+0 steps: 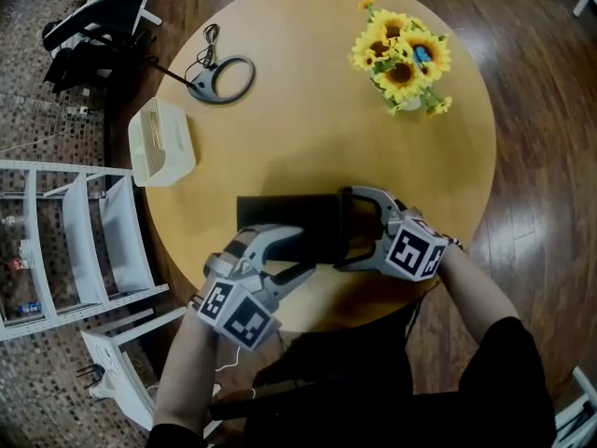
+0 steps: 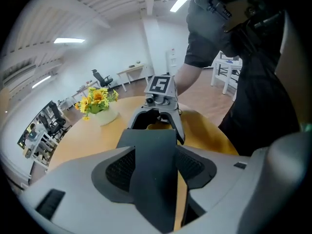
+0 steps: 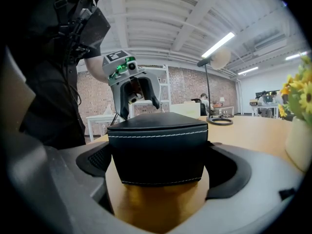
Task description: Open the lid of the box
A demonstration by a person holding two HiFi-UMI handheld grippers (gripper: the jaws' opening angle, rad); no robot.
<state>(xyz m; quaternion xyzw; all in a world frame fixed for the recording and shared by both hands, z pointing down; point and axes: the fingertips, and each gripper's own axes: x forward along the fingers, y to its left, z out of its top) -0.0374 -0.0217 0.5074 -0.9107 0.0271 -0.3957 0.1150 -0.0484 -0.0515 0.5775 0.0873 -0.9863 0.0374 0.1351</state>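
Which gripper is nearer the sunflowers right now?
Right. The right gripper straddles the right end of the box, the side toward the sunflowers. The left gripper is at the box's near edge, farther from them.

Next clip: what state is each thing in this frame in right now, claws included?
black box: lid closed.
left claw: open, one end of the box between its jaws, not gripped.
right claw: shut on the box's other end.
sunflowers: upright.
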